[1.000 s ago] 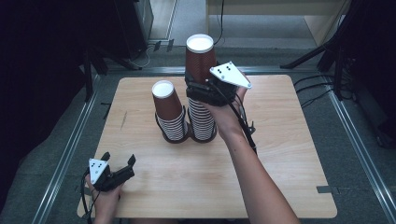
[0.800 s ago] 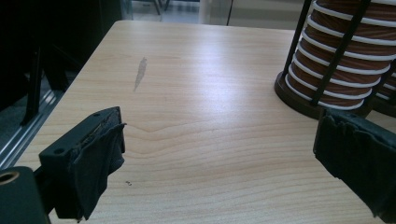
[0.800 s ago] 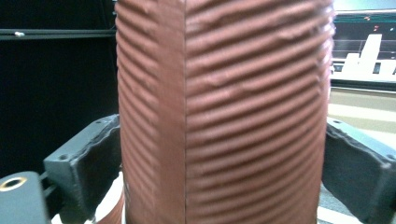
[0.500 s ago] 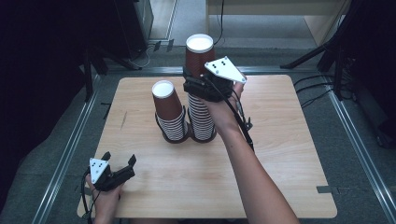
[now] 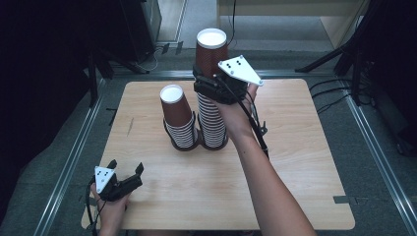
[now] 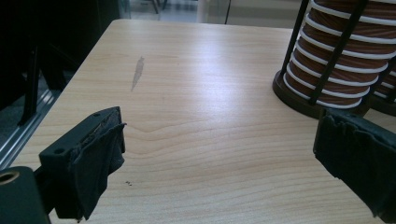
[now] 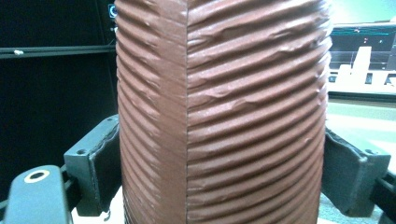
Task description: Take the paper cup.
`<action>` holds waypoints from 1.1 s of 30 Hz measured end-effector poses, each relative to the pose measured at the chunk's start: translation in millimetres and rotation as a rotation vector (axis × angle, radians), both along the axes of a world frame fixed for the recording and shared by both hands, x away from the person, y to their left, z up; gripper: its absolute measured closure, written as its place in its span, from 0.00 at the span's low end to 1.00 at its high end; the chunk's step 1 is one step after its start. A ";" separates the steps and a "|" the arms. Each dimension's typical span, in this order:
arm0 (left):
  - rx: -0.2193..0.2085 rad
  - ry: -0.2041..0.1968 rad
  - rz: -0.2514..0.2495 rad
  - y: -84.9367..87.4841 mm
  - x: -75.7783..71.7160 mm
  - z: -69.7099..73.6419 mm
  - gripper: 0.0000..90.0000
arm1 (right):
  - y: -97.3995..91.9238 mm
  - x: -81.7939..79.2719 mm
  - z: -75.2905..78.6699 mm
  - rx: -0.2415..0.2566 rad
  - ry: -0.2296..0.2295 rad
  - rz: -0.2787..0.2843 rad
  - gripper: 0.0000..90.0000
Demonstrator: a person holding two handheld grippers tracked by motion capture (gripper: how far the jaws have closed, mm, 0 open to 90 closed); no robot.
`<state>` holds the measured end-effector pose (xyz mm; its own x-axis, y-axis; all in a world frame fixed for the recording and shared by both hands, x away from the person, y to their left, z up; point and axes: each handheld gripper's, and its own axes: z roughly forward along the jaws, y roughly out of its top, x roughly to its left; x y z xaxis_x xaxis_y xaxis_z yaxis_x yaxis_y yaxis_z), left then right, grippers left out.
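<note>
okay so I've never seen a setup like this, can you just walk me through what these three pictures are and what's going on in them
A person at a wooden table holds a hand-operated claw in each hand. The high view looks down from above. The other two come from cameras riding on each claw.

Two stacks of brown paper cups stand in black holders. The right claw is shut on the top cup of the taller stack; the right gripper view shows that ribbed cup between the jaws. The left claw rests open near the table's front corner, facing the shorter stack.
</note>
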<state>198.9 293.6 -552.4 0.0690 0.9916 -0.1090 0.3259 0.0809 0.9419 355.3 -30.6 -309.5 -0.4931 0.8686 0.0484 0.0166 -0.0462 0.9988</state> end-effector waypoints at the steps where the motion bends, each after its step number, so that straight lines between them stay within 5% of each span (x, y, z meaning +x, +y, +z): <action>1: 0.000 0.000 0.000 0.0 0.0 0.0 0.03 | 0.0 0.0 0.0 0.000 0.000 0.000 0.15; 33: -0.006 -0.003 -0.002 0.4 -0.2 0.0 0.03 | -13.3 -15.2 57.8 0.079 -0.125 0.014 0.15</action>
